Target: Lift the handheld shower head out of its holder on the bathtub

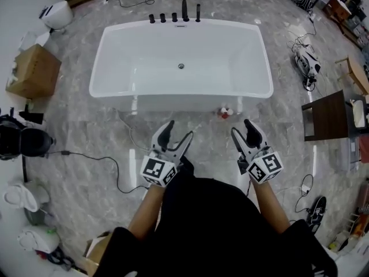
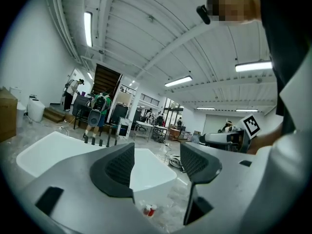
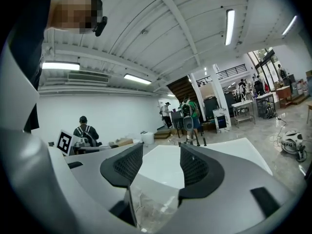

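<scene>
Head view: nearest to me, both grippers are held level in front of the person's dark clothing, side by side and well apart, pointing toward the bathtub (image 1: 173, 101). The left gripper (image 1: 177, 131) has its jaws spread with nothing between them; the left gripper view confirms an open gap through which only the tub's white interior and the floor show. The right gripper (image 1: 242, 128) is in the same condition: jaws spread, nothing pinched, with the tub visible through the gap in the right gripper view. Neither gripper touches the tub. On the grey marbled floor (image 1: 86, 149), a small red-and-white item (image 1: 223, 113) lies just beside the tub's near wall, and a black cable (image 1: 109, 163) runs off to the left. The tub has a drain (image 1: 181, 66) toward its far end. A row of black fittings (image 1: 168, 17) stands on the far rim; the handheld shower head (image 1: 198, 12) sits upright in its holder among them, apparently at the row's right end, though I cannot confirm this at this size. It is well apart from both grippers.
</scene>
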`<state>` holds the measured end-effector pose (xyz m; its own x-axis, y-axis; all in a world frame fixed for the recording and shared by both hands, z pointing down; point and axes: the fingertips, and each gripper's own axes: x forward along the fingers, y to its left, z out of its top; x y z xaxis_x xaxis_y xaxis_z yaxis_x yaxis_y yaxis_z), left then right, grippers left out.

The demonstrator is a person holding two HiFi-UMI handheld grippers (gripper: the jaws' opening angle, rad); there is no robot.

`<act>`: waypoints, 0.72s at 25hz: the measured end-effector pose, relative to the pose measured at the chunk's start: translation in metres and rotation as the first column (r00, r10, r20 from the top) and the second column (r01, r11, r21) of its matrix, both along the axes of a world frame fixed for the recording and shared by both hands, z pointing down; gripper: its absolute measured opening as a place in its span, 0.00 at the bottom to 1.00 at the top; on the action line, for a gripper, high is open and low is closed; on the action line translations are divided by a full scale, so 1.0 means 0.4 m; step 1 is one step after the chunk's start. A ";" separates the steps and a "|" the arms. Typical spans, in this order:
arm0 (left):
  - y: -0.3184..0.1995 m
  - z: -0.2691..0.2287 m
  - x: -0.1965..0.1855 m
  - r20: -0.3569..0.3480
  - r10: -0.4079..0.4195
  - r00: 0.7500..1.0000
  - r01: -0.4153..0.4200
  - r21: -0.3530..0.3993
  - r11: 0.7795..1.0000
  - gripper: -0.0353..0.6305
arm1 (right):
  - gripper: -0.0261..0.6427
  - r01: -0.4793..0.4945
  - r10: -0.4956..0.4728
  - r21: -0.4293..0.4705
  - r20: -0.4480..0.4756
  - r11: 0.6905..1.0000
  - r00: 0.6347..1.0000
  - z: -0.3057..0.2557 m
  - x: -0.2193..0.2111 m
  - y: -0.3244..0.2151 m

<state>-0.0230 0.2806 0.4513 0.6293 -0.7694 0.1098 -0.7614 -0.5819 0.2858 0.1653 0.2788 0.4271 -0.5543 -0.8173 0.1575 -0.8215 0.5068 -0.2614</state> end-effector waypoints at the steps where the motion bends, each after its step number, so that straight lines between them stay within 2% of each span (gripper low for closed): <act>1: -0.032 -0.004 -0.014 0.003 -0.001 1.000 0.001 0.002 1.000 0.46 | 0.35 0.006 -0.006 0.000 -0.006 1.000 1.000 -0.009 -0.014 -0.034; 10: -0.253 -0.038 -0.199 -0.010 -0.063 0.998 0.063 0.005 0.998 0.46 | 0.35 0.029 -0.030 -0.027 -0.037 0.999 0.999 -0.026 -0.157 -0.295; 18: -0.368 -0.014 -0.331 -0.032 -0.082 0.996 0.081 -0.007 0.997 0.47 | 0.35 0.029 -0.034 -0.062 -0.073 0.998 0.997 0.008 -0.270 -0.416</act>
<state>-0.1554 0.1335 0.4457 0.5677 -0.8177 0.0949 -0.7967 -0.5167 0.3136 0.0573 0.1122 0.4301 -0.5648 -0.7870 0.2482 -0.8235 0.5179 -0.2318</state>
